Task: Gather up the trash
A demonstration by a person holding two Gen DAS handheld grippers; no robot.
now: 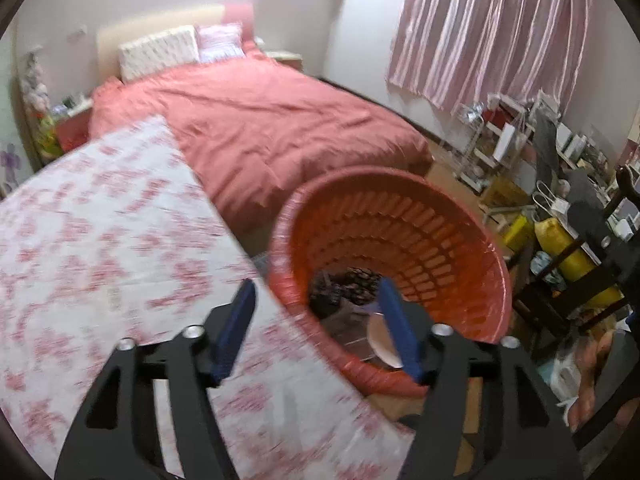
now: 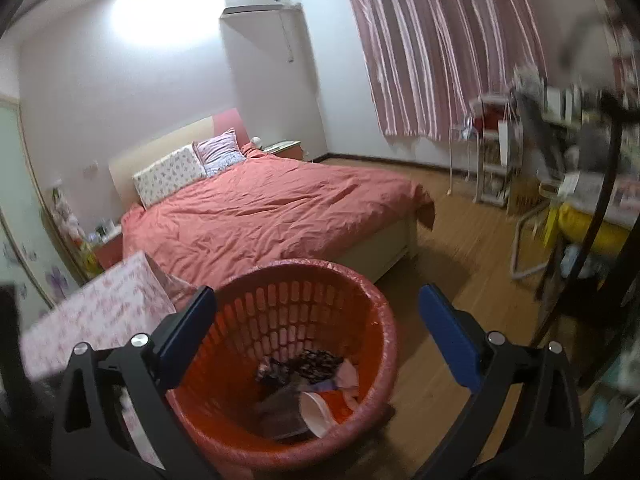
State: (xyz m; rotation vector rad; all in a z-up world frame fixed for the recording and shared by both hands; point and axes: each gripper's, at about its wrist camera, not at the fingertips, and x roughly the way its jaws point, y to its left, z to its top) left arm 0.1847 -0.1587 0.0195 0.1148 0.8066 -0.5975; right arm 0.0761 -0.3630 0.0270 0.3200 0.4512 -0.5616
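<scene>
A red slatted plastic bin (image 1: 440, 240) lined with a thin bag stands on the wood floor beside a table. It also shows in the right wrist view (image 2: 372, 320). Trash lies in its bottom: dark patterned wrappers (image 2: 316, 364), a brown packet and a white cup (image 2: 316, 412). My left gripper (image 1: 316, 304) is open and empty, held over the table edge and the bin's near rim. My right gripper (image 2: 316, 312) is open and empty, held above the bin's mouth.
A table with a pink flowered cloth (image 1: 100, 240) is left of the bin. A bed with a red duvet (image 2: 260, 216) lies behind. Cluttered shelves, a yellow bag (image 1: 568, 248) and a dark chair (image 1: 600, 280) stand at the right. Wood floor (image 2: 460, 248) lies between bed and shelves.
</scene>
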